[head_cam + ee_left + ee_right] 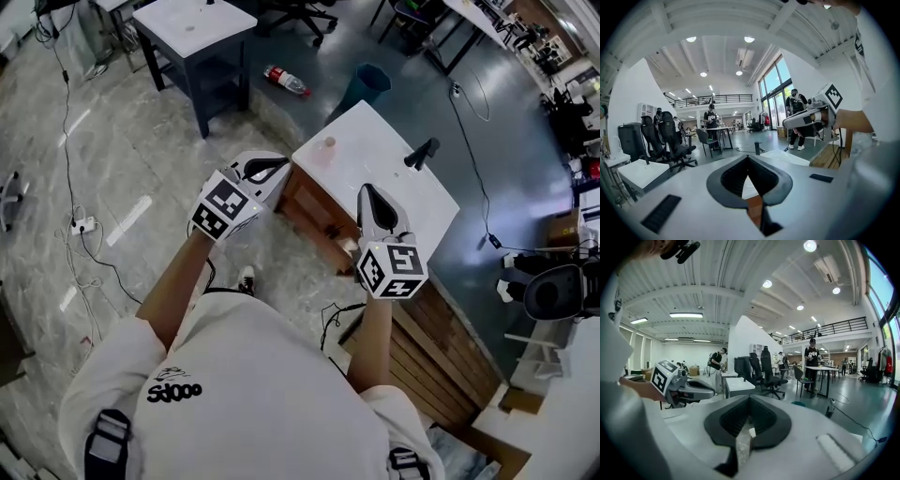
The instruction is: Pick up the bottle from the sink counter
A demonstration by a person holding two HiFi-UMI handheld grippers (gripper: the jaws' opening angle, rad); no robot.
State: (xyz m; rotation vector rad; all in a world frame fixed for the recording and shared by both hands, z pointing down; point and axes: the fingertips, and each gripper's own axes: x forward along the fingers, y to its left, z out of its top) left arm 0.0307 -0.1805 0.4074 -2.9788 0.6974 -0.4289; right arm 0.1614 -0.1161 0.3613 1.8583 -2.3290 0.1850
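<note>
A small pale bottle (327, 145) stands near the far left corner of the white sink counter (375, 159), beside a black faucet (422, 153). My left gripper (283, 162) is held in the air just left of that corner, its jaws together and empty. My right gripper (365, 190) hovers over the counter's near part, jaws also closed on nothing. In the left gripper view the shut left gripper (748, 157) points toward the counter (787, 157) and faucet (757, 147). The right gripper view has the shut right gripper (749, 398) facing the room; the bottle is hidden there.
A wooden cabinet (450, 347) carries the counter. A red-capped bottle (286, 81) lies on the floor beyond, by a teal bin (367, 84). A white table (192, 23) stands further back. Cables (89, 244) trail on the floor at left. Office chairs (768, 369) and people stand in the distance.
</note>
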